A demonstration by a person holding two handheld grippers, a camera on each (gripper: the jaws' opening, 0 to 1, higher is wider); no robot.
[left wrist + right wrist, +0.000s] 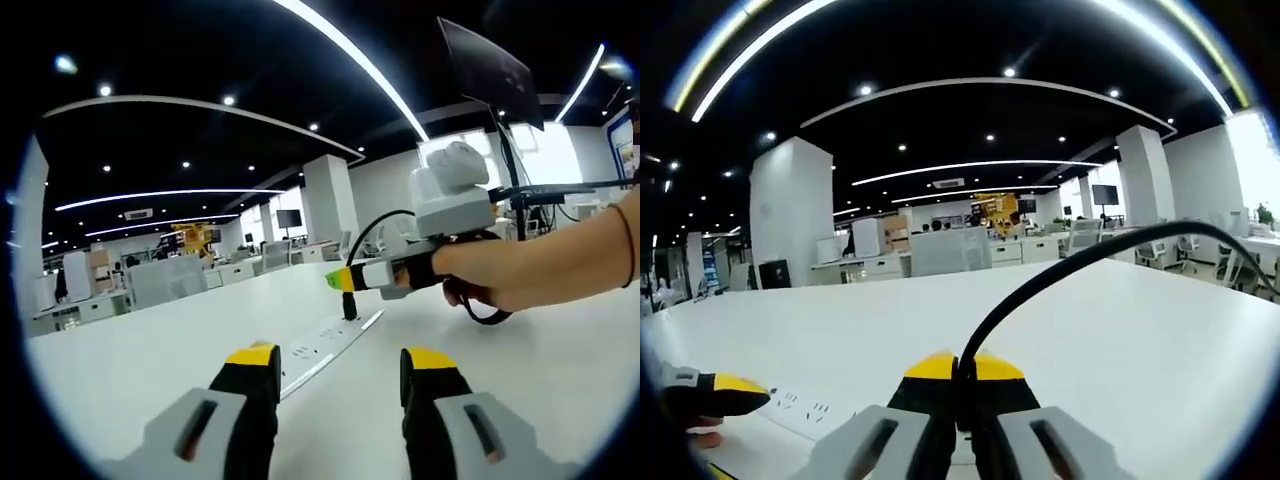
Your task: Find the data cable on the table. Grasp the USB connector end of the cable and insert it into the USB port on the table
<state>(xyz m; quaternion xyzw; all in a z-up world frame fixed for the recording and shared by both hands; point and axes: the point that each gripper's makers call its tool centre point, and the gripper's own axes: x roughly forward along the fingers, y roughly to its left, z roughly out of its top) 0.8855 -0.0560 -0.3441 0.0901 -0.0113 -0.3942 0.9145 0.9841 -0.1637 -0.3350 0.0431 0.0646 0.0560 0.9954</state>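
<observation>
A white power strip (322, 348) with the ports lies on the white table (560, 380), just beyond my left gripper (340, 362), which is open and holds nothing. My right gripper (345, 279) comes in from the right, held by a hand (500, 275), and hovers over the strip's far end. A dark connector end (349, 305) hangs from its tips down to the strip. The black data cable (372, 232) loops back over it. In the right gripper view the right gripper (962, 378) is shut on the cable (1080, 258). The strip (805, 410) lies lower left, beside a left fingertip (728, 394).
A dark monitor on a stand (490, 65) rises behind the hand at the right. Rows of office desks and chairs (950, 250) and white columns (790, 210) stand far behind the table. The table top (1140, 340) stretches wide to the right.
</observation>
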